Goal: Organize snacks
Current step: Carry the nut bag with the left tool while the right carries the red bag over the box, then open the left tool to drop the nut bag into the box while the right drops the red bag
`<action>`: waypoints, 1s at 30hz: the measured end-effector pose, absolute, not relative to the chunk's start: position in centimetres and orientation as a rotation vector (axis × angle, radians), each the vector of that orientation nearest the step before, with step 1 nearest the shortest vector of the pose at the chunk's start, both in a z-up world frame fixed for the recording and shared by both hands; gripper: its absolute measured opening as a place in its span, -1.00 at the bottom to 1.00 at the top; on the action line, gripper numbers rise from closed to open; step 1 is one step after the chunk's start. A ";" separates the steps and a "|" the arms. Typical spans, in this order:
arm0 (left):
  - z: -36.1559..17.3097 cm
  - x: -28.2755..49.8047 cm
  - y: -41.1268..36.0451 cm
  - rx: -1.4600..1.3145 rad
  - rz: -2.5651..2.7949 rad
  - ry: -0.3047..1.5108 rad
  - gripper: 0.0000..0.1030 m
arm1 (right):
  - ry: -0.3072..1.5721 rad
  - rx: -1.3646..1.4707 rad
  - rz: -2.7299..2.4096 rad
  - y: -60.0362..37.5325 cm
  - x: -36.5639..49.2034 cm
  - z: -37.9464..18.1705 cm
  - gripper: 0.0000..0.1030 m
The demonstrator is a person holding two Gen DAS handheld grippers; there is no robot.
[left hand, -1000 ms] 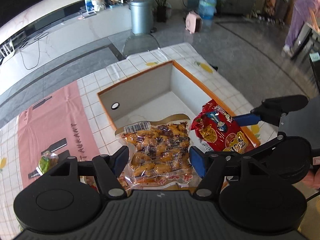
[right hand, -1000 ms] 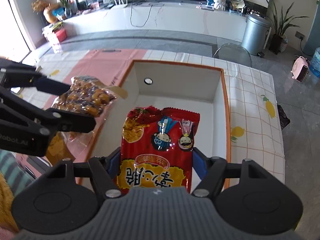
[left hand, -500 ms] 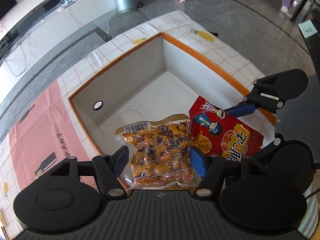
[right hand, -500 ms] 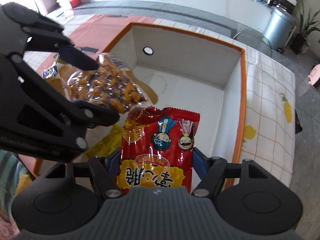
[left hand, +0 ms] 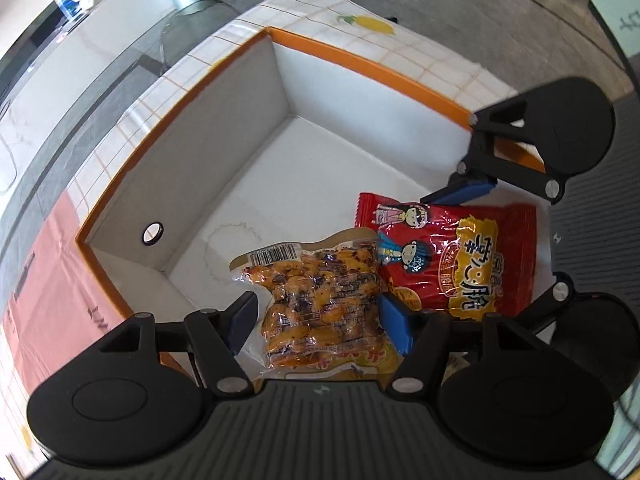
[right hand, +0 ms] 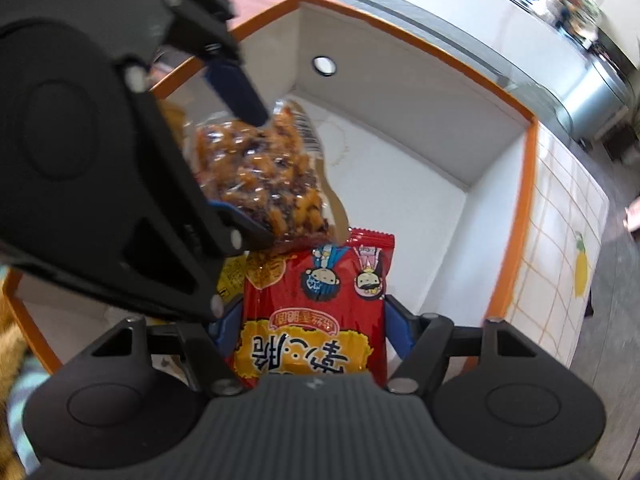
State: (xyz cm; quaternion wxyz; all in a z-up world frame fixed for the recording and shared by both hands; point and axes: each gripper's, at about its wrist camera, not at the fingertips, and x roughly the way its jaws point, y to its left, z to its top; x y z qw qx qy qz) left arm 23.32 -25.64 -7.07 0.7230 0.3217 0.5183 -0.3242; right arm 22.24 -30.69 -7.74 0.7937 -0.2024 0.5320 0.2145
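Note:
My left gripper (left hand: 318, 320) is shut on a clear bag of orange-brown snacks (left hand: 320, 304) and holds it inside the white box with an orange rim (left hand: 372, 68), low over its floor. My right gripper (right hand: 314, 330) is shut on a red snack packet with cartoon figures (right hand: 316, 320) and holds it in the same box, just right of the clear bag. The red packet (left hand: 452, 256) and the right gripper (left hand: 460, 248) show in the left wrist view. The left gripper (right hand: 248, 160) with the clear bag (right hand: 260, 172) shows in the right wrist view.
The box stands on a white checked tablecloth (left hand: 400, 40) with a pink mat (left hand: 44, 292) to its left. A yellow packet (right hand: 230, 276) lies in the box under the left gripper. The box's far half has a bare floor (left hand: 304, 172).
Both grippers have moved forward and down into the box with their packets. The two packets now sit side by side close to the box floor.

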 end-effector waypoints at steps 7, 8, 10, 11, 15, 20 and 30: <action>-8.4 23.6 -25.6 0.793 -0.727 1.164 0.48 | 1.172 -0.525 0.535 -29.3 22.7 -8.9 0.32; -8.5 23.7 -25.5 0.792 -0.727 1.171 0.48 | 1.176 -0.530 0.541 -29.2 22.7 -9.1 0.32; -8.7 23.8 -25.4 0.792 -0.726 1.181 0.49 | 1.184 -0.539 0.552 -29.3 22.9 -9.3 0.32; -8.8 23.9 -25.4 0.790 -0.725 1.185 0.49 | 1.189 -0.540 0.555 -29.2 22.9 -9.4 0.32; -9.0 24.1 -25.3 0.779 -0.731 1.195 0.51 | 1.198 -0.539 0.557 -29.1 22.9 -9.5 0.34; -8.9 24.3 -25.1 0.761 -0.729 1.192 0.55 | 1.216 -0.541 0.541 -29.0 23.6 -9.3 0.36; -6.2 23.8 -23.5 0.701 -0.710 1.159 0.56 | 1.208 -0.509 0.501 -28.2 24.2 -7.6 0.55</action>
